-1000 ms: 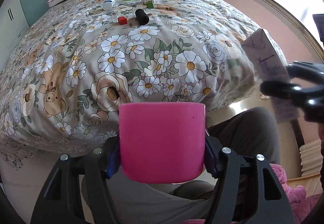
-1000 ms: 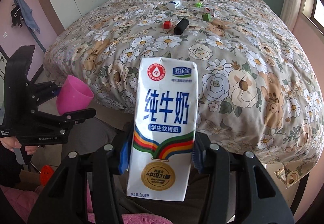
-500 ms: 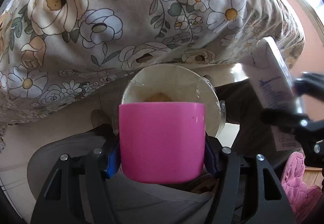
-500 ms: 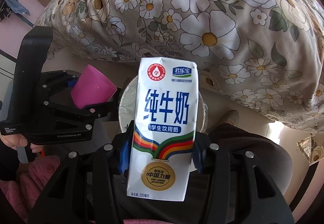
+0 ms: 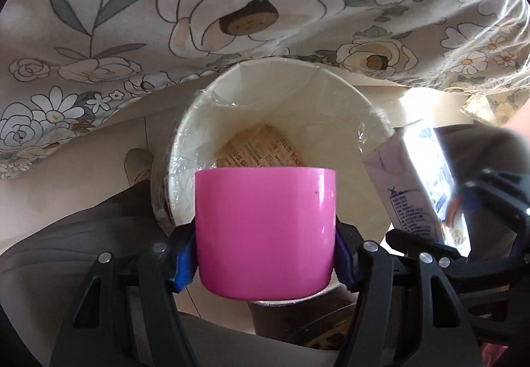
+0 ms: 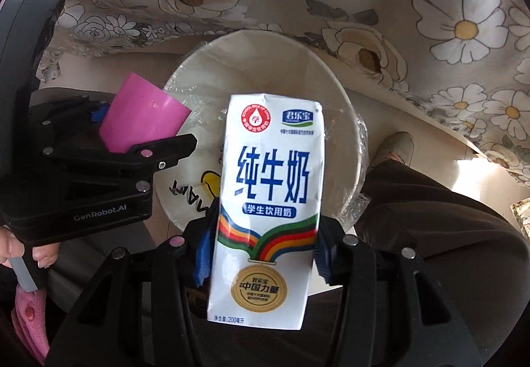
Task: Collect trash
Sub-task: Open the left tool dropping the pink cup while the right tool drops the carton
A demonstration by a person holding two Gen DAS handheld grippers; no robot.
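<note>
My left gripper (image 5: 265, 251) is shut on a pink plastic cup (image 5: 265, 234) and holds it over the near rim of a cream trash bin (image 5: 314, 95) lined with clear plastic. A printed wrapper (image 5: 261, 151) lies inside the bin. My right gripper (image 6: 261, 254) is shut on a white and blue milk carton (image 6: 268, 201), upright, over the same bin (image 6: 291, 68). The carton also shows at the right of the left wrist view (image 5: 417, 188), and the pink cup shows at the left of the right wrist view (image 6: 139, 115).
The floral bedspread (image 5: 232, 2) hangs down the bed side just behind the bin. The person's dark trouser legs (image 6: 430, 217) and a slipper (image 6: 394, 148) flank the bin on the floor. A pink fluffy cloth (image 6: 29, 310) is at the lower left.
Both grippers have dropped from bed height toward the floor and closed in on the bin, which now fills the middle of both views. The cup and carton remain gripped.
</note>
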